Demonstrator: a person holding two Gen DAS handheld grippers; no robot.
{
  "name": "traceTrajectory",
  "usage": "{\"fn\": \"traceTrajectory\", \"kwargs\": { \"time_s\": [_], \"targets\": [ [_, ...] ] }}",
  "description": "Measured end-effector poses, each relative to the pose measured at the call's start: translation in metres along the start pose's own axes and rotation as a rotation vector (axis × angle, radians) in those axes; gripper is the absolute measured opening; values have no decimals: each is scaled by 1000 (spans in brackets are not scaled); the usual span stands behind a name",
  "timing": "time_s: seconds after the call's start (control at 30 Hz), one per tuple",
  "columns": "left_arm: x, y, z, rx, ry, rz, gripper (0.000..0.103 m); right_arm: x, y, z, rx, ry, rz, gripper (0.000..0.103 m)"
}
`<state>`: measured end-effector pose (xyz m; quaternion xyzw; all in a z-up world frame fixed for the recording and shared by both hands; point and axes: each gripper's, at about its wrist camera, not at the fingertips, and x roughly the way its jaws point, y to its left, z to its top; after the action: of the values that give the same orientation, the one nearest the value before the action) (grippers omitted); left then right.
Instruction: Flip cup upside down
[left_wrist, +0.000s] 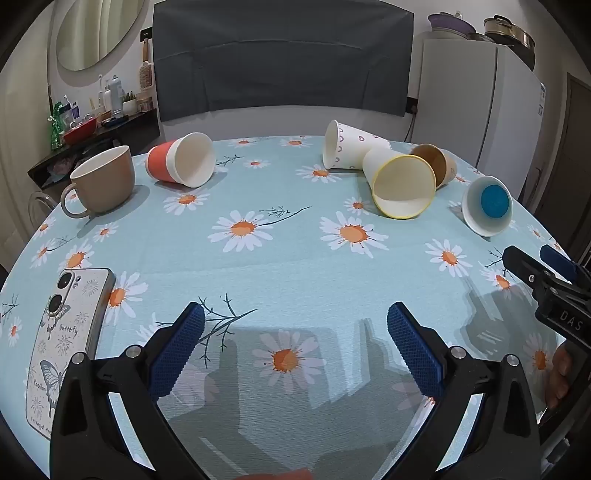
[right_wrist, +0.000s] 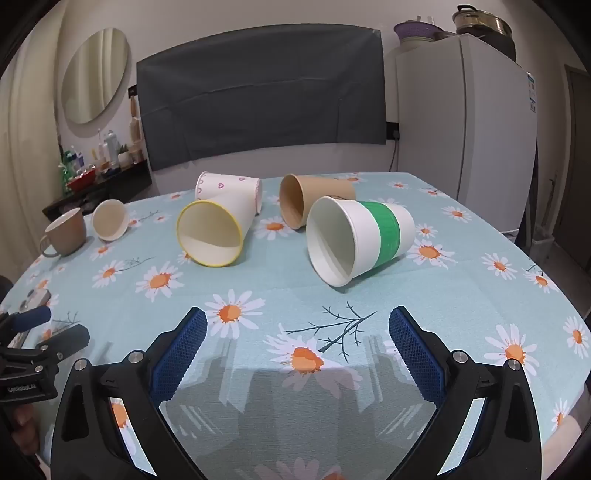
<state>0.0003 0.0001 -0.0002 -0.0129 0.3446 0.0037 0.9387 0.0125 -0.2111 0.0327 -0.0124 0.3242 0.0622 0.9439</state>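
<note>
A home dining corner: a round table (right_wrist: 480, 295) under a daisy cloth, a white fridge (right_wrist: 461, 122) with pots (right_wrist: 480, 22) on top past its far right edge, an oval mirror (right_wrist: 96, 75) and a cluttered sideboard (left_wrist: 92, 136) at the left.

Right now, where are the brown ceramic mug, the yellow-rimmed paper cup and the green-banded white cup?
Brown ceramic mug (left_wrist: 107, 181): left wrist view, on its outer wall.
Yellow-rimmed paper cup (right_wrist: 212, 234): right wrist view, on its inner wall.
Green-banded white cup (right_wrist: 384, 232): right wrist view, on the green band.
</note>
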Motion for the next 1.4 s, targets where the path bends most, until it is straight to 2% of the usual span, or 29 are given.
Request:
{"fn": "traceTrajectory", "kwargs": {
  "time_s": [1.4],
  "targets": [
    [0,0,0,5,-3,0,97,1,1,-1,-10,-2,2,95]
  ]
}}
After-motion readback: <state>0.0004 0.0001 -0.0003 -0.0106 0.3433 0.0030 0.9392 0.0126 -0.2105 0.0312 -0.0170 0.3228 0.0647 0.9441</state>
